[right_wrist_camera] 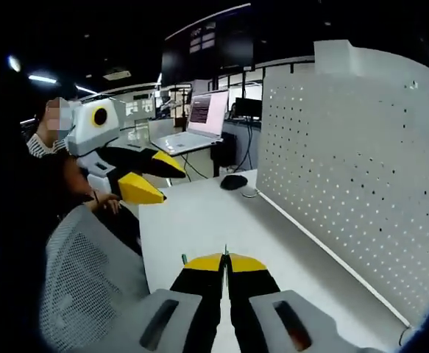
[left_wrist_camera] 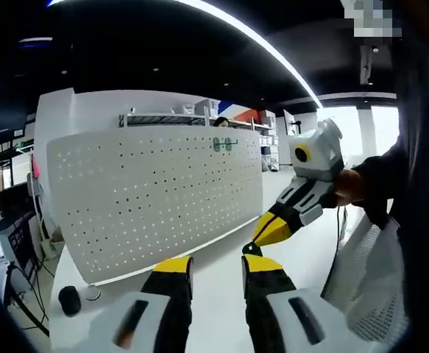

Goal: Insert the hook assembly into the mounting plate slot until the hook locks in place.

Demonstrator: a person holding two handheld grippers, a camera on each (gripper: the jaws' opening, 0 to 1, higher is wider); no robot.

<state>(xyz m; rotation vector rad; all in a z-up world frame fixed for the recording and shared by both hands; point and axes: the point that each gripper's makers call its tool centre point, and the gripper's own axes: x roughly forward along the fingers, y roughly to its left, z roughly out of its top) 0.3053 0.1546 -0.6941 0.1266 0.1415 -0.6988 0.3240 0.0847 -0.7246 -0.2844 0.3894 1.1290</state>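
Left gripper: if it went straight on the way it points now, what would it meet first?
Most likely the white pegboard panel standing across the table. The left gripper is open and aims over bare tabletop towards the panel's lower right part. The right gripper sits just off that line; depth is unclear.

The room is dark up high, with a long light strip (left_wrist_camera: pixel 258 40) glowing on the ceiling. Bright daylight washes out the window (left_wrist_camera: pixel 361 132). The white pegboard (left_wrist_camera: pixel 155 198) and bench (right_wrist_camera: pixel 199 220) look bright and clear. Straight lines bend near the edges. Far things look a bit blurry.
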